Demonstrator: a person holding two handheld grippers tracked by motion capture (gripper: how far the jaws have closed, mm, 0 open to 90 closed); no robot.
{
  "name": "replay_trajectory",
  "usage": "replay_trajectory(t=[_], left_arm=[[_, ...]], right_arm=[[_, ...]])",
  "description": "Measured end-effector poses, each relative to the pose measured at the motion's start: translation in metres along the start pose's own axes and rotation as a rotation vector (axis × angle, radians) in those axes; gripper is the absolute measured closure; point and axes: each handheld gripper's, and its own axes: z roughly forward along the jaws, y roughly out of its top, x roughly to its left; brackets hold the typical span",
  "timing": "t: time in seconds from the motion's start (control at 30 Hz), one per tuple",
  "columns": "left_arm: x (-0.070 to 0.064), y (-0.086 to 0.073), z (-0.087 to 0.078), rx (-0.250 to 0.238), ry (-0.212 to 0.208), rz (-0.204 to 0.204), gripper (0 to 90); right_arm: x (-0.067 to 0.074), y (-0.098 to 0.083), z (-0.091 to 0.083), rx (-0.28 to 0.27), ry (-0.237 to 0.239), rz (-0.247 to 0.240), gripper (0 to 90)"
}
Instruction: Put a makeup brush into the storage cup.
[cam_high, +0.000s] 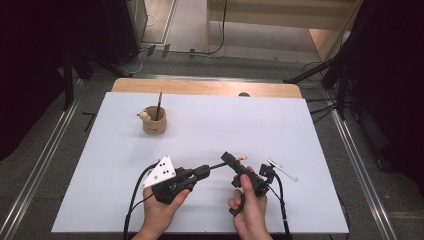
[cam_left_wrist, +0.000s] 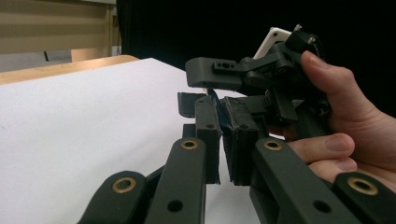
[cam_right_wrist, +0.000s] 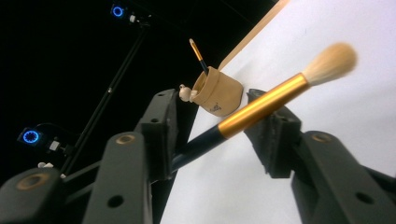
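A paintbrush (cam_high: 217, 165) with a dark handle, gold ferrule (cam_right_wrist: 261, 105) and pale bristles (cam_right_wrist: 331, 63) spans the two grippers near the table's front. My left gripper (cam_high: 204, 171) points right and is shut on the thin blue handle end (cam_left_wrist: 212, 95). My right gripper (cam_high: 231, 159) stands open around the brush. In the right gripper view the handle leans on the left pad (cam_right_wrist: 163, 135) and the ferrule crosses in front of the right pad (cam_right_wrist: 275, 140). A tan pot (cam_high: 154, 121) with another brush in it stands at the far left, also seen as the pot (cam_right_wrist: 219, 91) beyond my jaws.
A white sheet (cam_high: 210, 130) covers the table, with a wooden strip (cam_high: 205, 87) at its far edge. The other hand and its gripper (cam_left_wrist: 261, 70) sit close in front of my left jaws. Dark stands (cam_high: 330, 70) flank the table on the floor.
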Motion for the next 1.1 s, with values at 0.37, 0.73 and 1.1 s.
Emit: replay_trajectory(t=[0.37, 0.73, 1.1], left_arm=[[0.014, -0.006, 0.004, 0.061, -0.005, -0.049, 53.8], [0.002, 0.003, 0.008, 0.122, 0.04, 0.009, 52.0], [-0.015, 0.006, 0.018, 0.177, 0.063, 0.064, 64.6]], right_arm=[[0.005, 0.019, -0.014, -0.005, 0.171, -0.064, 84.4], [0.05, 0.013, -0.016, 0.016, -0.048, -0.557, 84.5], [0.069, -0.016, -0.001, 0.084, -0.066, -0.746, 84.4]])
